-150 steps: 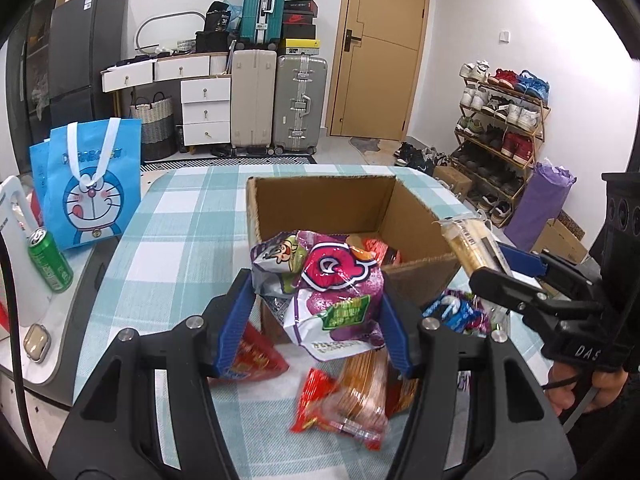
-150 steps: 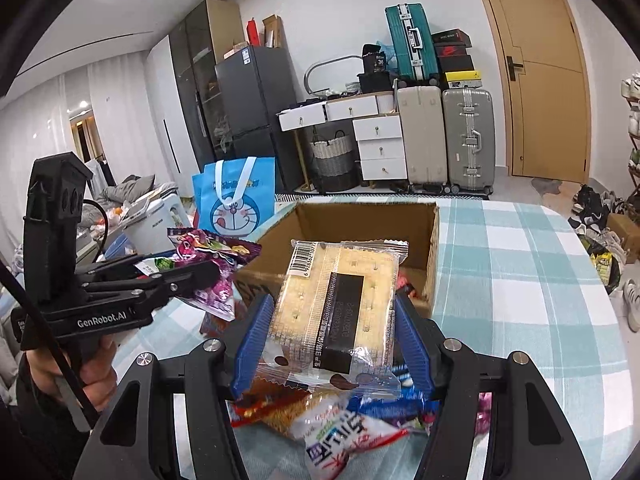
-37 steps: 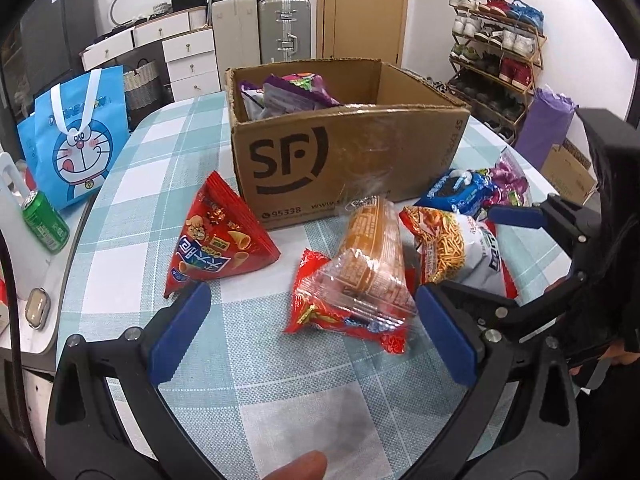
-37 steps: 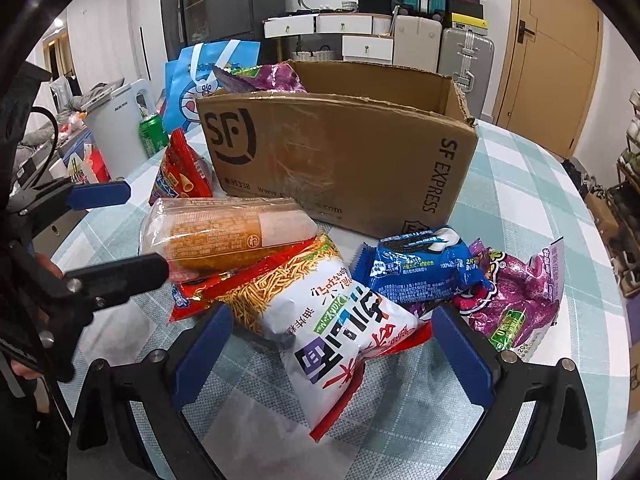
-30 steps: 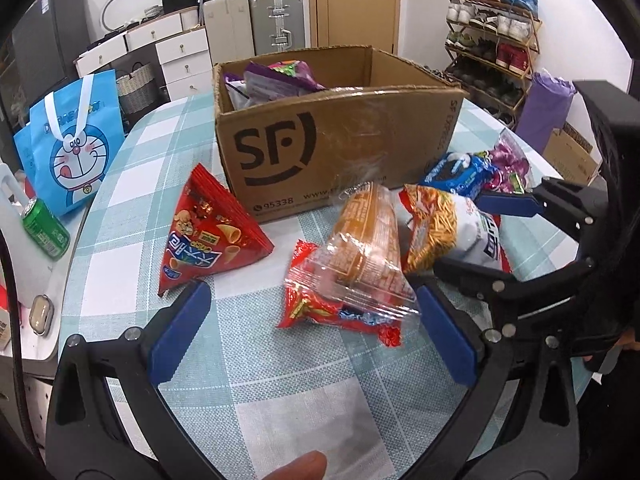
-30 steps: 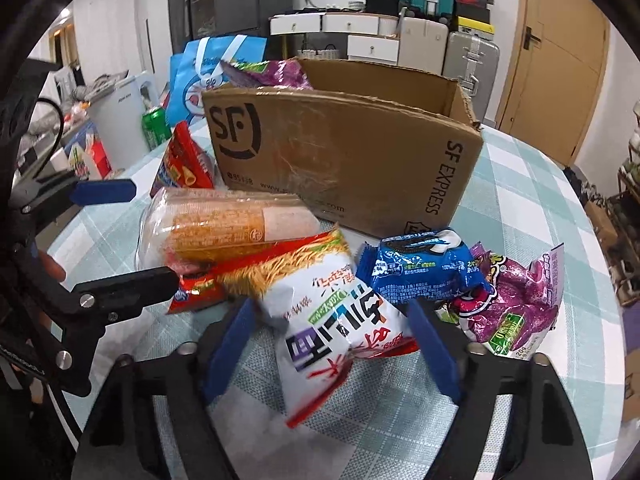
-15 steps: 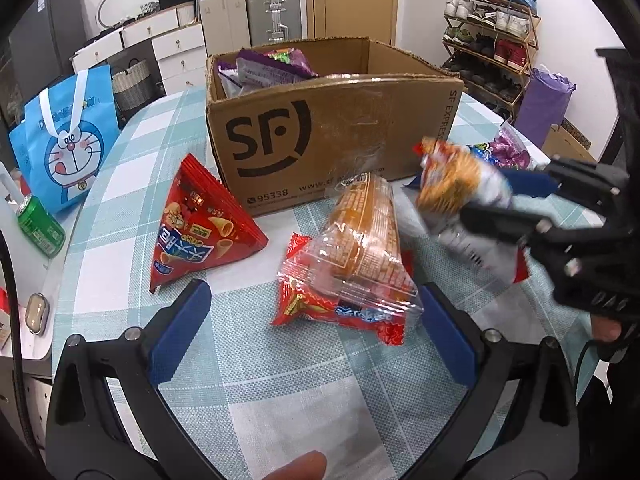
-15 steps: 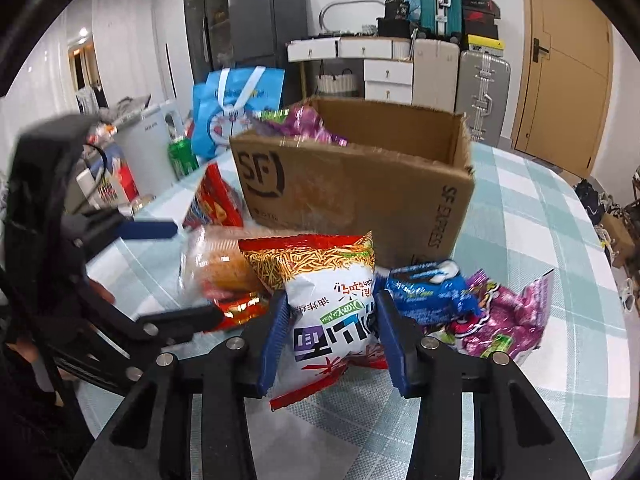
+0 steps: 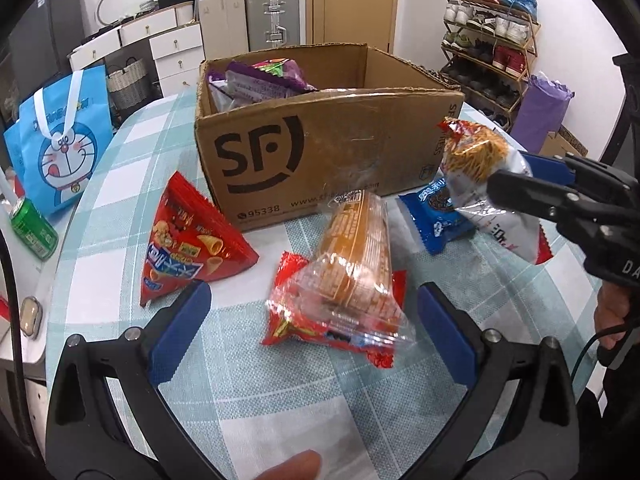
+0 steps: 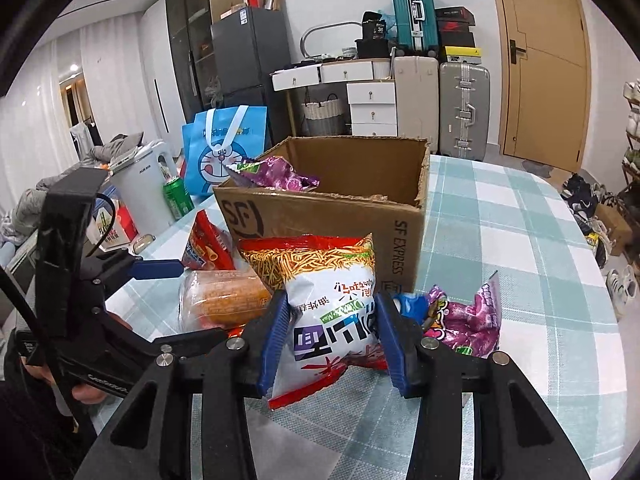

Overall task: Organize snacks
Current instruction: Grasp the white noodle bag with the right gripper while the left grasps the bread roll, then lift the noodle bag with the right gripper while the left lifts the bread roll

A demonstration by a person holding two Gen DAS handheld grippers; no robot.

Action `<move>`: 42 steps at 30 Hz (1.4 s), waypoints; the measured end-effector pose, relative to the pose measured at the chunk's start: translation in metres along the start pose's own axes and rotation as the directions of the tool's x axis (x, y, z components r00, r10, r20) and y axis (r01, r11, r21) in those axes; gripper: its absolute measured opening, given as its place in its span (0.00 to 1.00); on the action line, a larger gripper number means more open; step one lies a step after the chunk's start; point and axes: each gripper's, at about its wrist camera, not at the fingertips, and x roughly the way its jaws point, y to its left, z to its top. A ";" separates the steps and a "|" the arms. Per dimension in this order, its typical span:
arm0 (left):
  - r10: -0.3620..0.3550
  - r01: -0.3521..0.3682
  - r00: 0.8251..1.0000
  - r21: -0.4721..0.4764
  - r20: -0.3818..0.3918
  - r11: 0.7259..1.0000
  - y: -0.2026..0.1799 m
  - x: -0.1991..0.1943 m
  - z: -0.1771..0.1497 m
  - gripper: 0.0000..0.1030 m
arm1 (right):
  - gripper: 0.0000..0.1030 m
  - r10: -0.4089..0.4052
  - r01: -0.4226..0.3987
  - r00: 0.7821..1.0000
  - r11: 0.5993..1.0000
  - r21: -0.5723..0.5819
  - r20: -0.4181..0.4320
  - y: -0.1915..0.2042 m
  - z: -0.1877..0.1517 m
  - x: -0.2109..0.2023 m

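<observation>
My right gripper (image 10: 332,340) is shut on a white and red noodle-snack bag (image 10: 328,300) and holds it above the table, in front of the SF cardboard box (image 10: 340,216). The bag also shows in the left wrist view (image 9: 480,184), right of the box (image 9: 320,152). My left gripper (image 9: 312,328) is open and empty, low over a clear orange cracker pack (image 9: 352,256) lying on a red packet (image 9: 292,328). A red triangular chip bag (image 9: 188,240), a blue packet (image 9: 432,212) and a purple bag (image 10: 464,316) lie on the table. Purple bags (image 9: 260,80) sit in the box.
The table has a checked cloth (image 9: 280,400). A blue Doraemon bag (image 9: 60,140) and a green can (image 9: 32,228) stand off its left edge. A white appliance (image 10: 136,196) is at the left. Suitcases, drawers and a shoe rack (image 9: 488,48) line the room.
My right gripper closed on the noodle-snack bag and lifted it off the table toward the box. My left gripper stayed open over the cracker pack.
</observation>
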 end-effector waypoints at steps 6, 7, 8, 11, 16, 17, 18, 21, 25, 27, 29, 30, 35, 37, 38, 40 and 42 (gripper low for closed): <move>-0.010 0.010 1.000 0.000 -0.005 1.000 0.004 0.008 0.011 0.99 | 0.43 -0.008 0.007 1.000 1.000 0.017 0.008 -0.006 0.002 -0.003; -0.015 0.015 1.000 -0.002 -0.008 1.000 0.004 0.010 0.013 0.99 | 0.43 -0.007 0.007 1.000 1.000 0.020 0.009 -0.007 0.002 -0.003; -0.025 0.025 1.000 -0.006 -0.010 1.000 0.004 0.013 0.015 0.99 | 0.43 -0.007 0.007 1.000 1.000 0.023 0.011 -0.008 0.003 -0.004; -0.034 0.034 0.999 -0.011 -0.029 0.999 0.002 0.023 0.020 0.99 | 0.43 -0.008 0.008 1.000 1.000 0.027 0.016 -0.009 0.003 -0.005; -0.019 0.020 0.998 0.018 -0.058 1.000 -0.005 0.039 0.028 0.99 | 0.43 -0.007 0.006 1.000 0.999 0.034 0.024 -0.012 0.005 -0.008; -0.017 0.019 0.998 0.025 -0.061 1.000 -0.007 0.042 0.030 0.98 | 0.43 -0.009 0.008 1.000 0.999 0.037 0.026 -0.013 0.005 -0.009; -0.019 0.021 0.998 0.033 -0.058 0.999 -0.008 0.044 0.032 0.98 | 0.43 -0.009 0.008 1.000 0.999 0.038 0.026 -0.013 0.005 -0.009; -0.014 0.017 0.999 0.058 -0.051 0.998 -0.014 0.047 0.034 0.81 | 0.43 -0.008 0.007 1.000 0.999 0.045 0.026 -0.016 0.005 -0.009; -0.030 0.034 0.998 0.077 -0.053 0.996 -0.020 0.052 0.035 0.51 | 0.43 -0.008 0.007 1.000 0.999 0.049 0.026 -0.017 0.004 -0.009; -0.055 0.059 0.997 0.073 -0.050 0.996 -0.020 0.051 0.035 0.39 | 0.43 -0.009 0.008 1.000 0.999 0.047 0.028 -0.017 0.005 -0.009; -0.075 0.077 0.997 0.070 -0.034 0.995 -0.020 0.047 0.035 0.34 | 0.43 -0.008 0.006 0.999 0.999 0.046 0.031 -0.016 0.004 -0.010; -0.071 0.072 0.997 0.069 -0.021 0.995 -0.020 0.044 0.035 0.34 | 0.43 -0.009 0.007 0.999 0.999 0.045 0.032 -0.016 0.004 -0.010; -0.114 0.114 0.993 0.023 0.022 0.993 -0.012 0.024 0.028 0.33 | 0.43 -0.009 0.007 0.999 0.999 0.049 0.042 -0.015 0.006 -0.012; -0.125 0.125 0.991 0.013 0.039 0.992 -0.006 0.016 0.027 0.33 | 0.43 -0.010 0.008 0.999 0.999 0.049 0.046 -0.015 0.006 -0.013; -0.133 0.133 0.990 0.005 0.054 0.991 -0.004 0.011 0.027 0.33 | 0.43 -0.009 0.007 0.999 0.999 0.050 0.047 -0.014 0.007 -0.013; -0.139 0.140 0.988 0.002 0.067 0.990 0.002 -0.001 0.023 0.33 | 0.43 -0.009 0.006 0.999 0.999 0.049 0.048 -0.014 0.007 -0.012; -0.134 0.135 0.987 -0.004 0.086 0.991 0.003 -0.011 0.024 0.33 | 0.43 -0.005 0.002 0.999 0.999 0.052 0.053 -0.014 0.007 -0.012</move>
